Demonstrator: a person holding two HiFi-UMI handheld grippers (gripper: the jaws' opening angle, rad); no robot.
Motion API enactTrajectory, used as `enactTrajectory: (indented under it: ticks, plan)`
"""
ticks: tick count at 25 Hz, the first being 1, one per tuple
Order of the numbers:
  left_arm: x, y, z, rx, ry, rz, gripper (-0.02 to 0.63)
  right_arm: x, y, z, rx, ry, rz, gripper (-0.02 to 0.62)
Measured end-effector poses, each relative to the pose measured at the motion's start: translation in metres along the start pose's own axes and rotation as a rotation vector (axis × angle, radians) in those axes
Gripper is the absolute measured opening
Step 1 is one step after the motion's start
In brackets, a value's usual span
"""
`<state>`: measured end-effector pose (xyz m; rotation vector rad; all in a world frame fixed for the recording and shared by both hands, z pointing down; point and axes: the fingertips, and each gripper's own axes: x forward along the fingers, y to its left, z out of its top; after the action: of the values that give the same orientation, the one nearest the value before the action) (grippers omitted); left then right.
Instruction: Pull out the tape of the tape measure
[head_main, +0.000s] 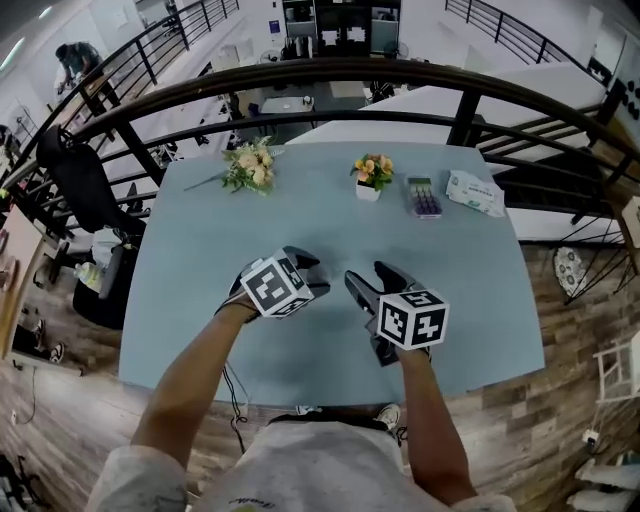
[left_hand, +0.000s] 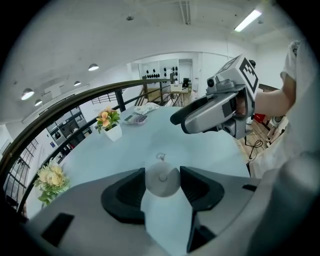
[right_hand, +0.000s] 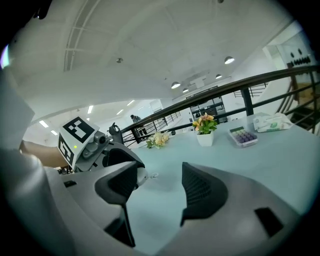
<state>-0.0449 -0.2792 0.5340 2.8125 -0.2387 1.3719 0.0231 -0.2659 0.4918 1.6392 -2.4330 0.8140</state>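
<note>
You have the first part of the job done and the main part left. Your left tool (head_main: 312, 276) is pinching the tape measure (left_hand: 162, 180), a small round white case, with one pad on each side of it. It looks to be held a little above the pale blue bench (head_main: 200, 250), though the head view hides the case behind the tool, so I can't be sure of the gap. No strip of tape shows coming out of the case. Only the small pull ring (left_hand: 160, 157) stands out from its far edge, pointing away from you, so I judge the tape not yet drawn at all. Your right tool (right_hand: 160, 187) is spread wide with nothing between its jaws. It sits near the left one, and in the right gripper view the ring lies just outside its left jaw, not in the gap. What remains, as I read it, is to bring that open tool onto the ring, close on it, and draw the two tools apart. The ring is small and thin, so it could slip out of a loose pinch.
</note>
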Motion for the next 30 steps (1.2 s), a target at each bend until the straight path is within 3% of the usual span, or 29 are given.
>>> enactTrajectory:
  ticks: [4,8,22,30]
  plan:
    - [-0.006,-0.004,0.012,-0.007,-0.015,0.002,0.218,0.001,0.0,0.002,0.084,-0.004,0.061,0.282]
    - [-0.011,-0.011,0.024,-0.009,-0.02,0.005,0.218,0.0,-0.002,0.007,0.231,-0.03,0.13,0.274]
    - [-0.028,-0.031,0.046,-0.022,-0.02,0.043,0.218,0.002,0.011,0.006,0.675,-0.079,0.367,0.182]
    - [-0.032,-0.038,0.049,-0.035,-0.014,0.061,0.218,0.002,0.019,0.002,0.751,-0.08,0.415,0.098]
